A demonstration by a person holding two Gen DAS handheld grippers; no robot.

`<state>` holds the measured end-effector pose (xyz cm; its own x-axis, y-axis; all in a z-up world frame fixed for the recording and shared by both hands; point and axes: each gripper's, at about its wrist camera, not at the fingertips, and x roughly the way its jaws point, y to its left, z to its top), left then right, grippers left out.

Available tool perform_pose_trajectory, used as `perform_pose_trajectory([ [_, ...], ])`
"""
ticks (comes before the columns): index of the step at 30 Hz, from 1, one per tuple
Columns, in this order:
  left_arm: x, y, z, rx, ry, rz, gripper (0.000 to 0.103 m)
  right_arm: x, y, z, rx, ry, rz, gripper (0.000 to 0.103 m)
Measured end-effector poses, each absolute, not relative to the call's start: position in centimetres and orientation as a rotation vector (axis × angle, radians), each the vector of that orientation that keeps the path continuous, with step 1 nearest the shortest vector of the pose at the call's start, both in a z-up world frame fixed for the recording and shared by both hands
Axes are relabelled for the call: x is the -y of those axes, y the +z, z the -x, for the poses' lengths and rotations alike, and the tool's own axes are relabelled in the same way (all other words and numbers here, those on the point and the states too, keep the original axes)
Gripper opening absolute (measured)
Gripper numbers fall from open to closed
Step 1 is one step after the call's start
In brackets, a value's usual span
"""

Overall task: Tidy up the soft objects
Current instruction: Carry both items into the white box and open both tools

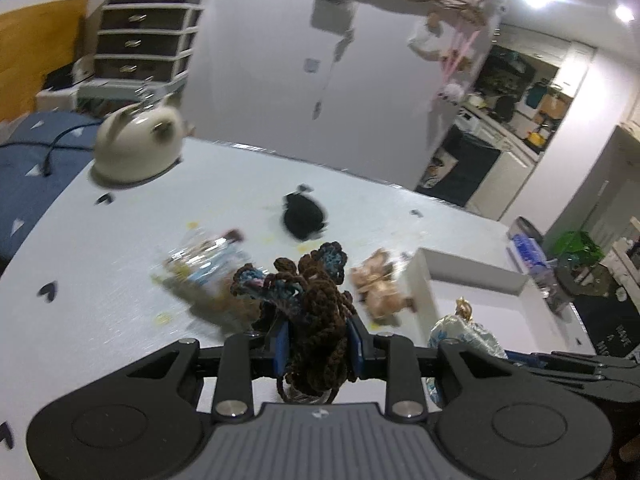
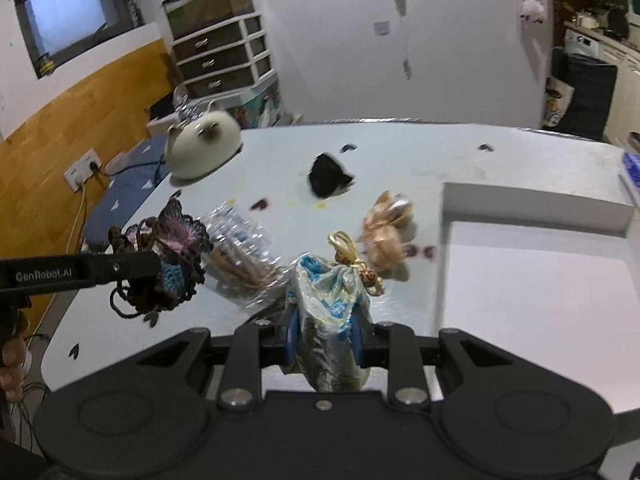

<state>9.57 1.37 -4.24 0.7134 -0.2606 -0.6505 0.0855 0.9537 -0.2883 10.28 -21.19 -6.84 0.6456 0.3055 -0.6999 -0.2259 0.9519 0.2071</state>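
Note:
My left gripper (image 1: 318, 346) is shut on a brown and blue crochet piece (image 1: 312, 300), held above the white table (image 1: 120, 248); both also show in the right wrist view (image 2: 168, 272). My right gripper (image 2: 326, 340) is shut on a blue and gold brocade pouch (image 2: 332, 308), also seen in the left wrist view (image 1: 460, 336). On the table lie a cream cat plush (image 2: 204, 148), a black soft item (image 2: 326, 178), a tan plush (image 2: 384, 232) and a clear-wrapped bundle (image 2: 240, 248). A white box (image 2: 532, 288) stands open at the right.
A drawer unit (image 2: 224, 52) stands behind the table's far left. A blue bed cover (image 1: 36, 160) with a cable lies left of the table. A kitchen area (image 1: 516, 116) opens at the far right. Small dark heart marks dot the tabletop.

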Motion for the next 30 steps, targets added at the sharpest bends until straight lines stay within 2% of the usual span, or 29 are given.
perform_pose_trajectory([
  [16,13.2,-3.6,-14.1,-0.764,-0.331,0.228,0.031,35.5,-5.8,-11.7,-0.785,0.147,-0.148,0.027],
  [30,25.2,-6.2,-20.6,-0.837,-0.406,0.236,0.031,46.8,-7.5,-18.2,-0.813,0.090,-0.091,0.027],
])
